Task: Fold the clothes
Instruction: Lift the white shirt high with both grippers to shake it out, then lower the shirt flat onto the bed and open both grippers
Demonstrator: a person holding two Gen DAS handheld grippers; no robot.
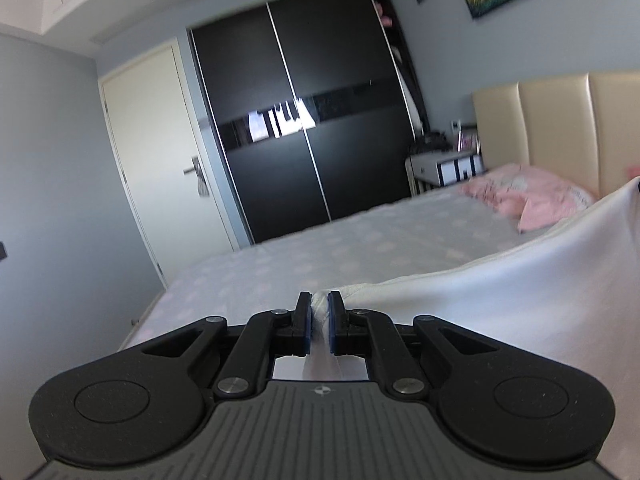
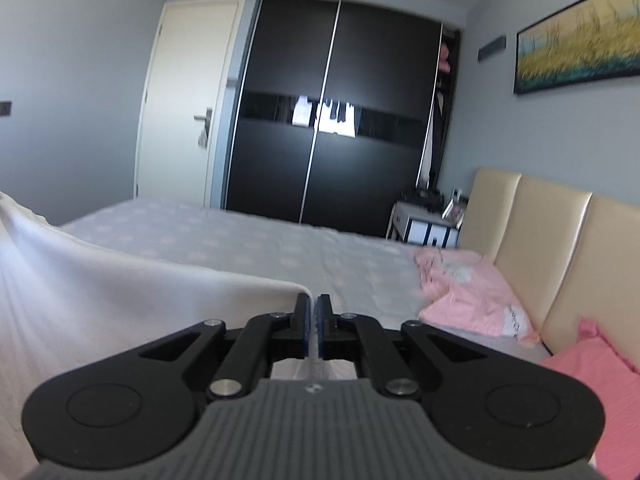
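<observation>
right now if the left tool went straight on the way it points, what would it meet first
Probably the bed: the left tool, shut on the white garment, points low across the mattress toward the dark wardrobe. Depth is unclear.

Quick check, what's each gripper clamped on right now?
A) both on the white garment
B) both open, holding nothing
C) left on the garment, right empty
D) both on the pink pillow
A: the left gripper pinches bunched fabric of the white garment and the right gripper is shut on its other corner, the cloth spanning between them above the bed.

Two grippers: left gripper (image 1: 319, 305), right gripper (image 2: 313, 307). One white garment (image 1: 480, 300) between the fingers. Ahead: one bed (image 1: 320, 252), one wardrobe (image 1: 304, 120), one door (image 1: 160, 152), two pink pillows (image 2: 472, 296).
</observation>
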